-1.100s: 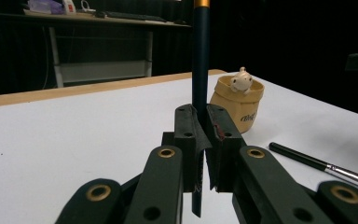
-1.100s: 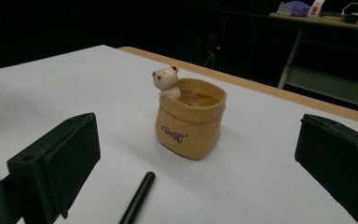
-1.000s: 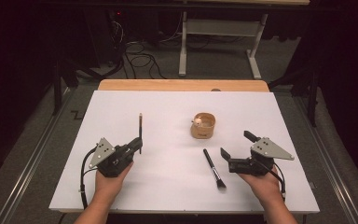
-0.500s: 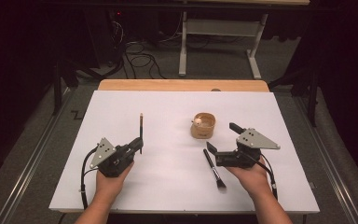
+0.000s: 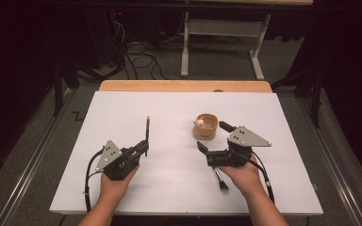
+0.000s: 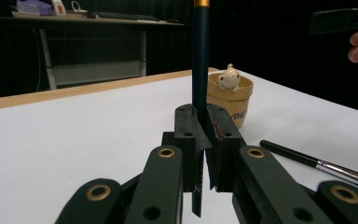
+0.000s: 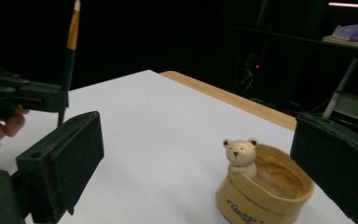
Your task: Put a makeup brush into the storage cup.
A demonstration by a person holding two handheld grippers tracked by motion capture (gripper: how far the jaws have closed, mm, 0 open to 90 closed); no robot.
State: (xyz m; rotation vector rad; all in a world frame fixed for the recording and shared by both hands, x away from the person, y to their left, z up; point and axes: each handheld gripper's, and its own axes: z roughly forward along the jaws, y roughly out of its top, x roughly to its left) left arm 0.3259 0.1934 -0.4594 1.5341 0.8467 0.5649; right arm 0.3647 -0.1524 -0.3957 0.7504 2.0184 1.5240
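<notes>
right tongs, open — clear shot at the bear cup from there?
Probably yes. The right tongs stand open beside the bear cup, with bare table between them. The left tongs, shut on the pencil, sit well to the side, out of the way.

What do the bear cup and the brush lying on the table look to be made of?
Bear cup: probably glazed ceramic or resin, tan and smooth with a soft sheen, a moulded bear at its rim and printed lettering. Brush: glossy black handle, plastic or lacquered wood, joined to a bright ferrule that glints like metal.
</notes>
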